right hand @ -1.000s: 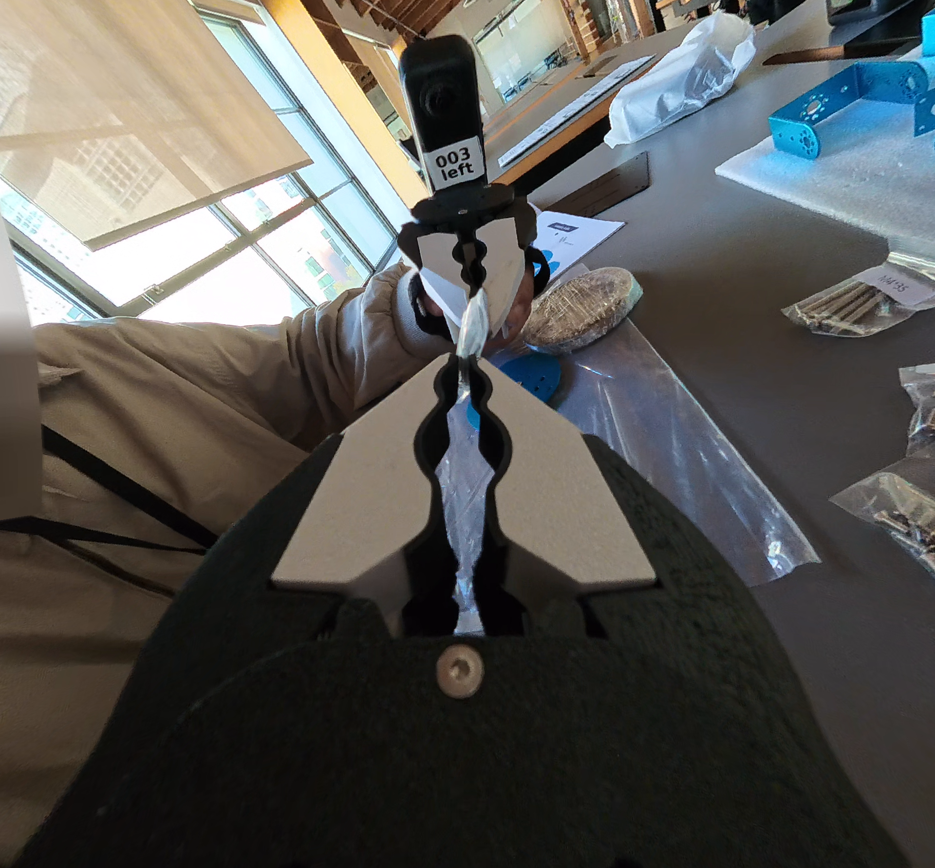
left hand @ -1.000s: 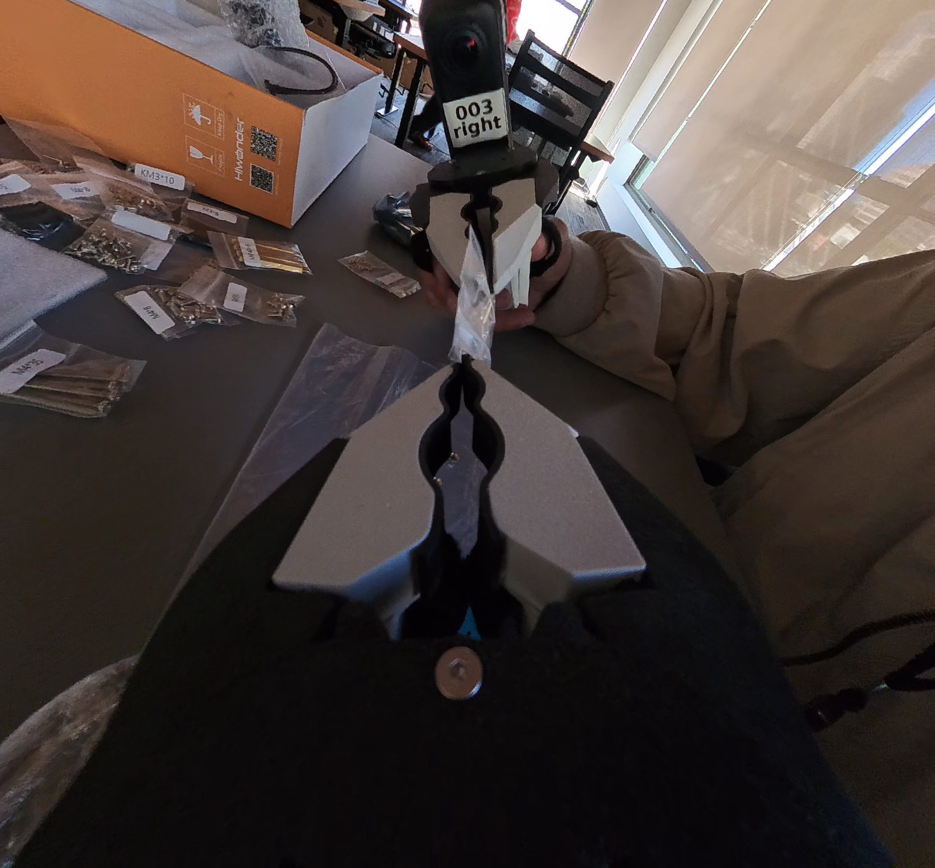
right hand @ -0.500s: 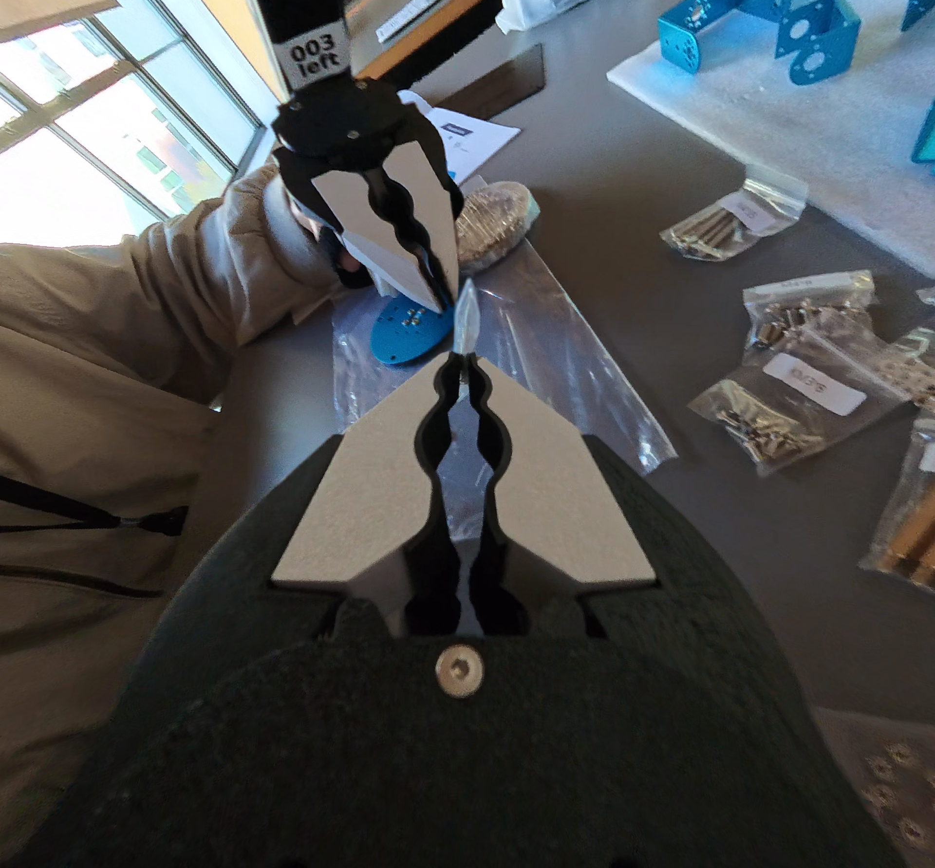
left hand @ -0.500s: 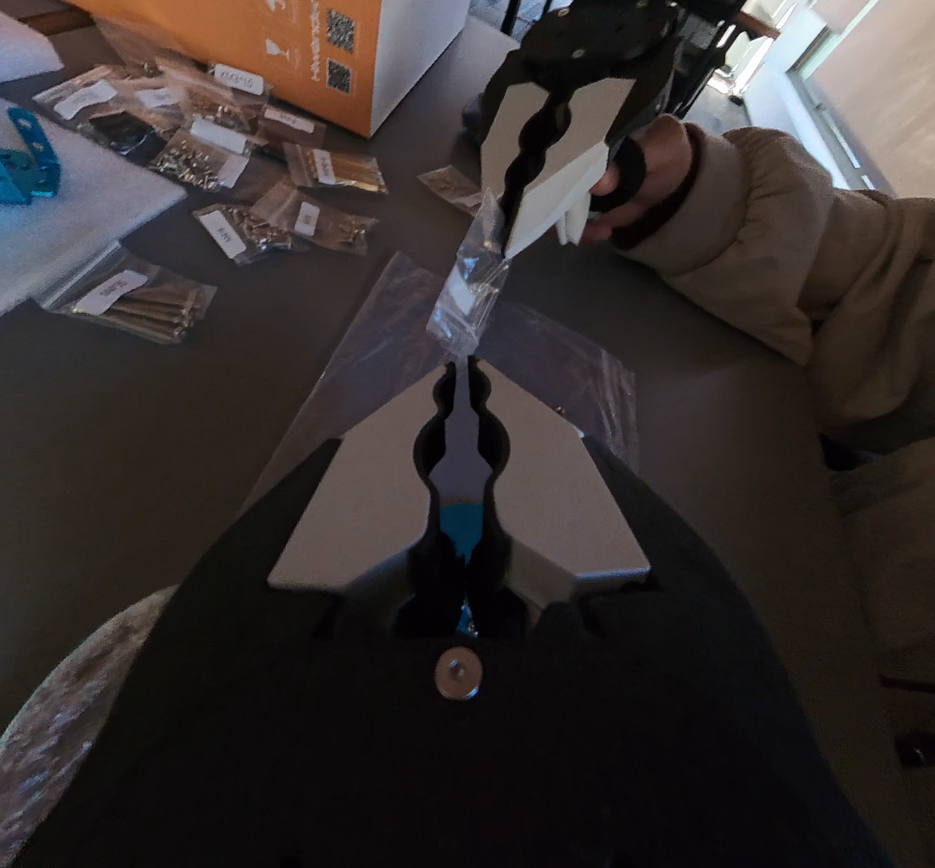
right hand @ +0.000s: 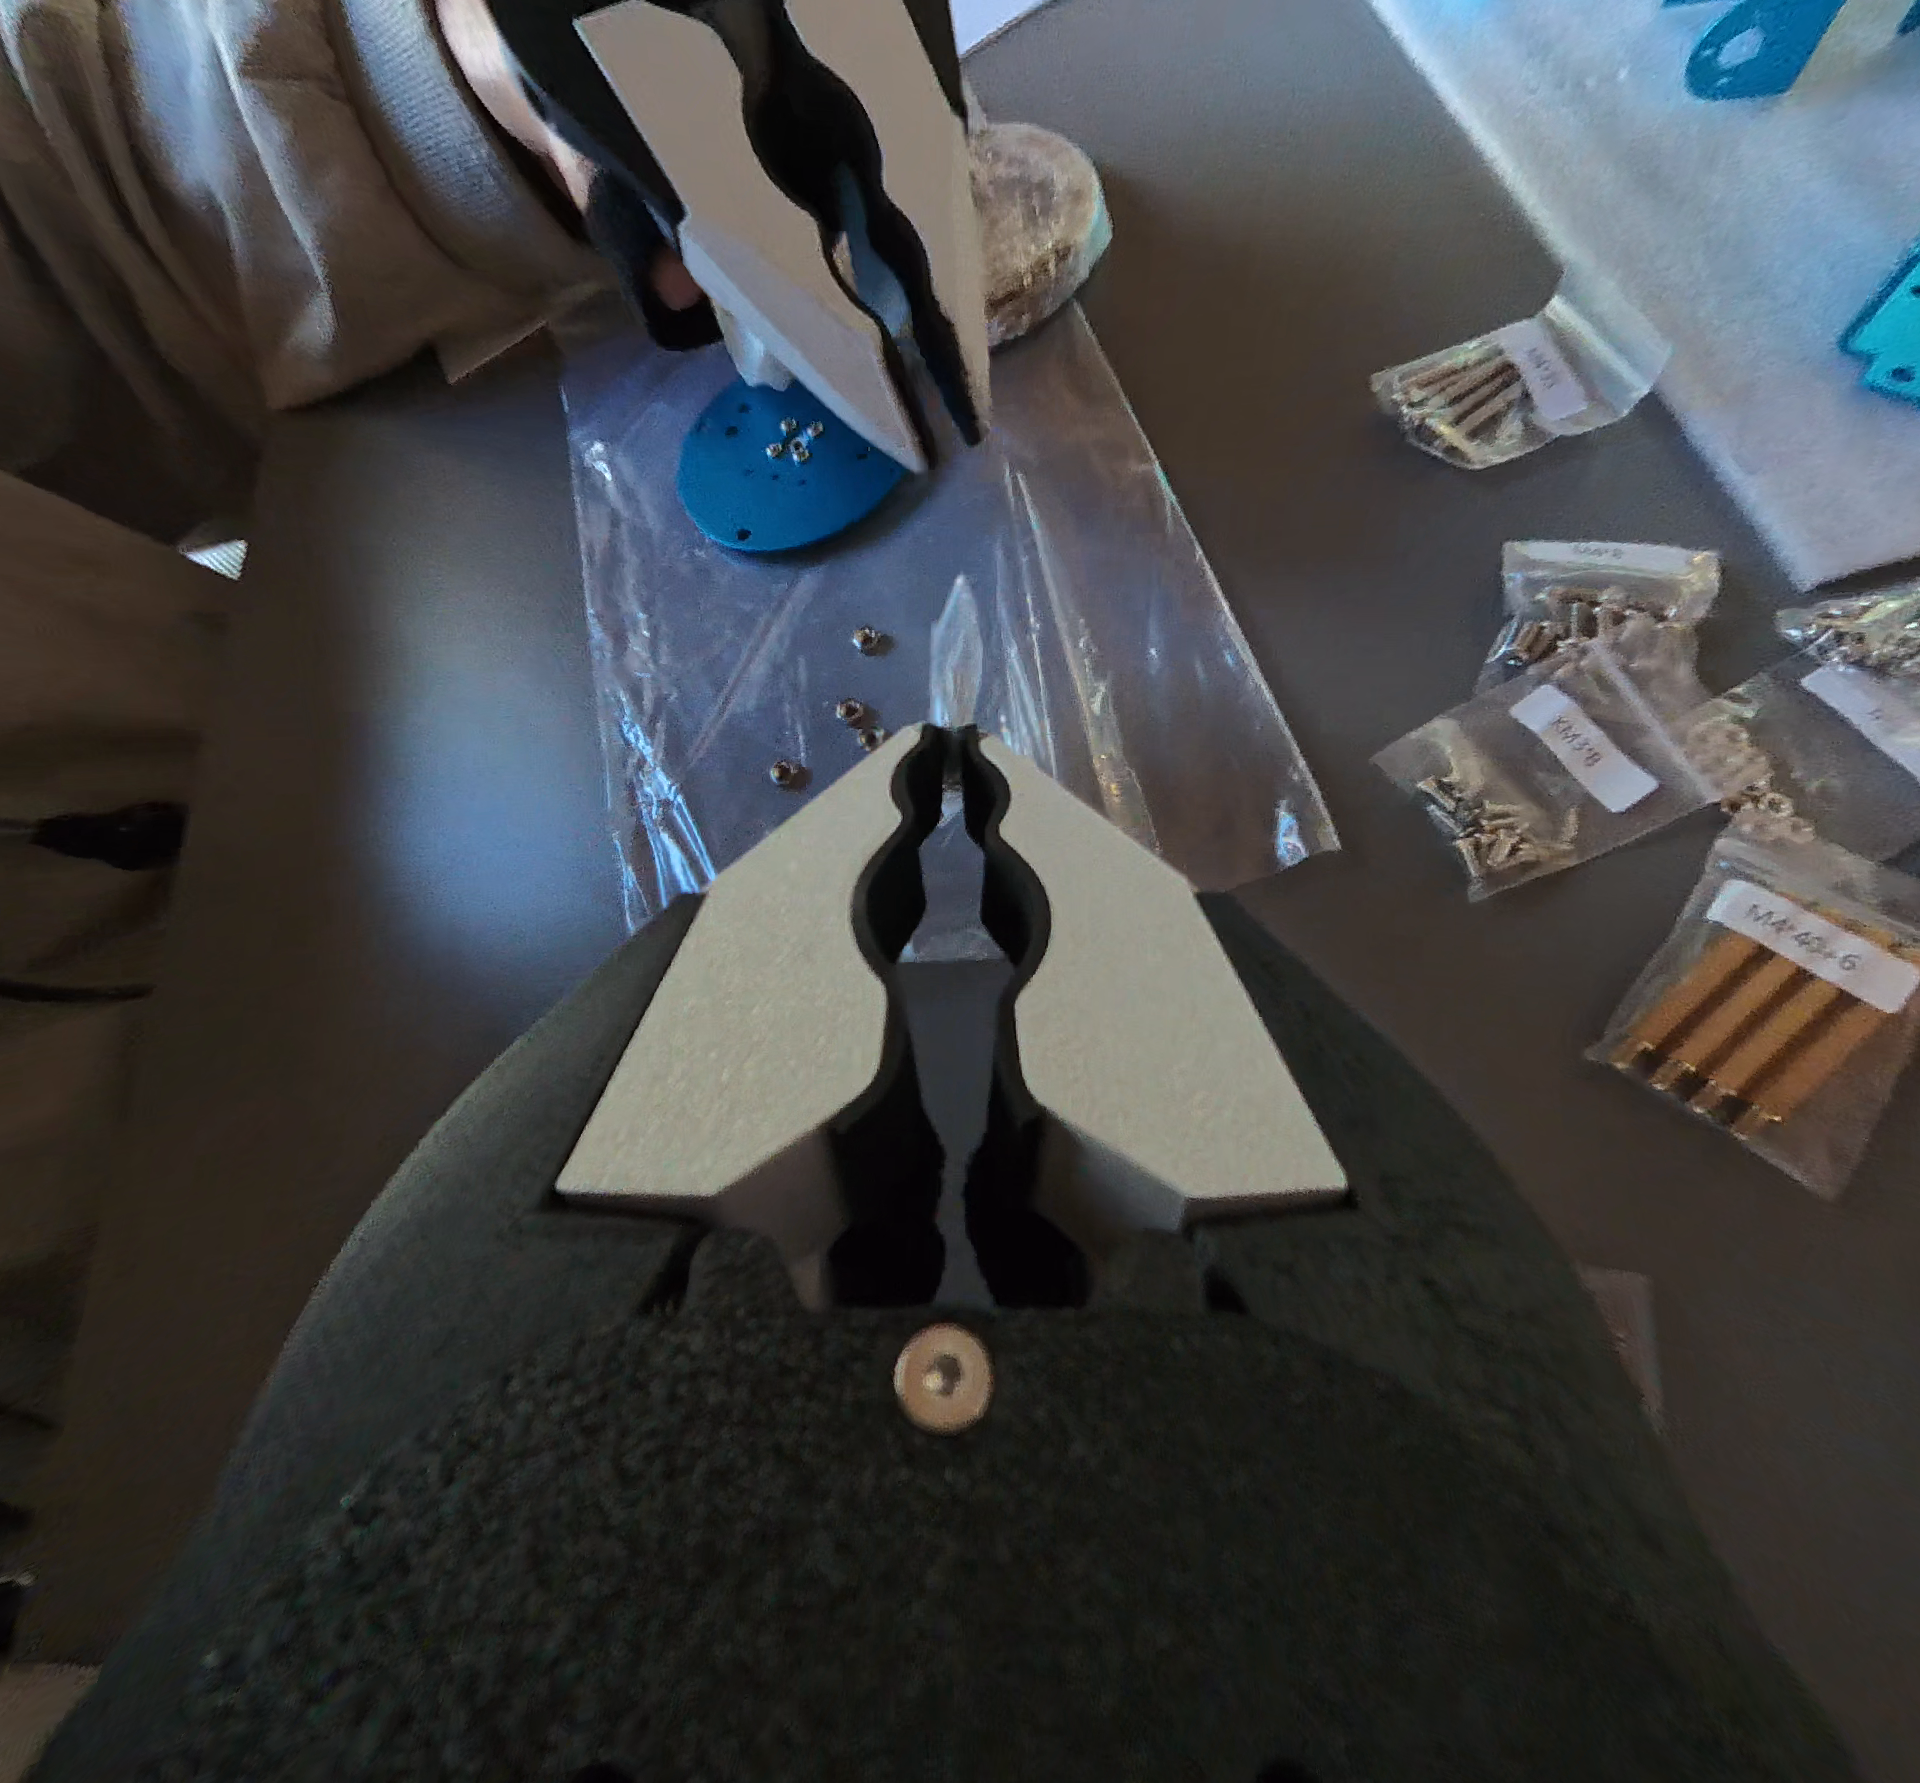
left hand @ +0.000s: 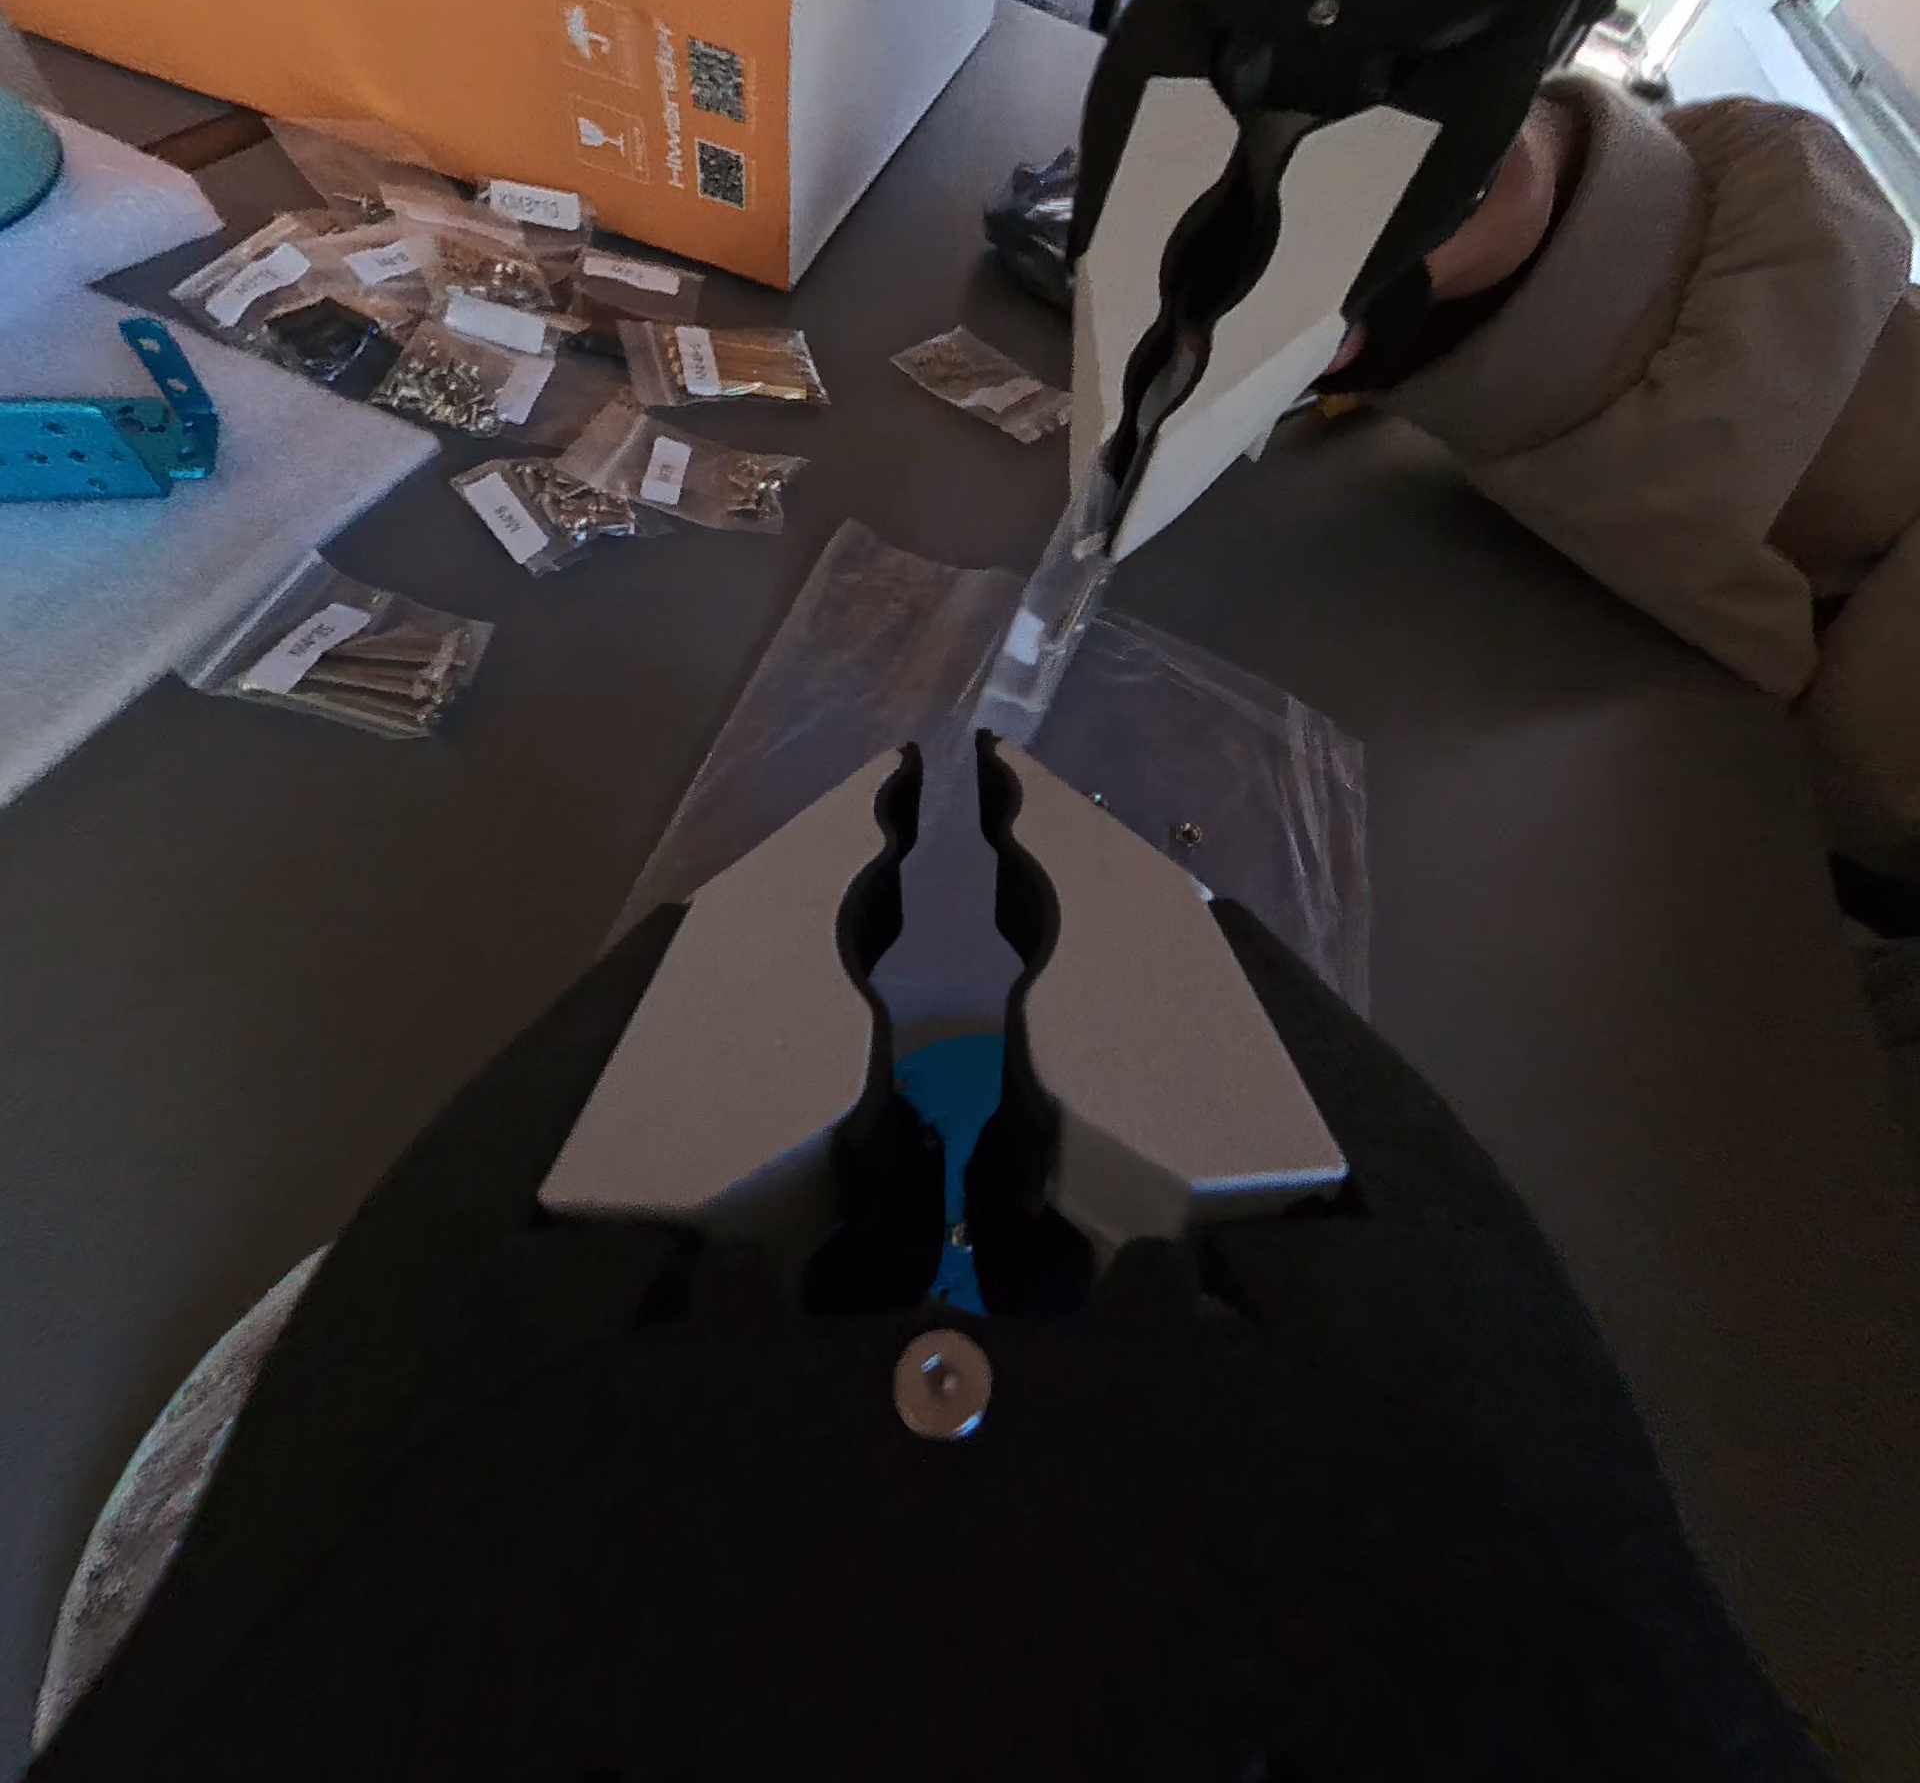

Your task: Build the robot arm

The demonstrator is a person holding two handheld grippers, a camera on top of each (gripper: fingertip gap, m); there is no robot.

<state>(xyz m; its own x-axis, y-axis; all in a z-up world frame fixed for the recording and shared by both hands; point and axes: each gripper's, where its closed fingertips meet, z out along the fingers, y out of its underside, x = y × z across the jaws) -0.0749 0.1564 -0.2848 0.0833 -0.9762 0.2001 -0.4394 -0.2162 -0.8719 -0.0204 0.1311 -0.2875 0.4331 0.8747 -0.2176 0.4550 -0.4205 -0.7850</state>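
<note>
Dark grey desk is spreading under both views, with an orange box at the back and small labelled bags of screws lying scattered. I am holding my right gripper nearly closed, pinching a small clear bag; its long axis is running down from those tips toward my left gripper. My left gripper is standing slightly parted, gripping nothing. A large clear plastic sheet is lying flat below, carrying a blue disc and loose nuts.
</note>
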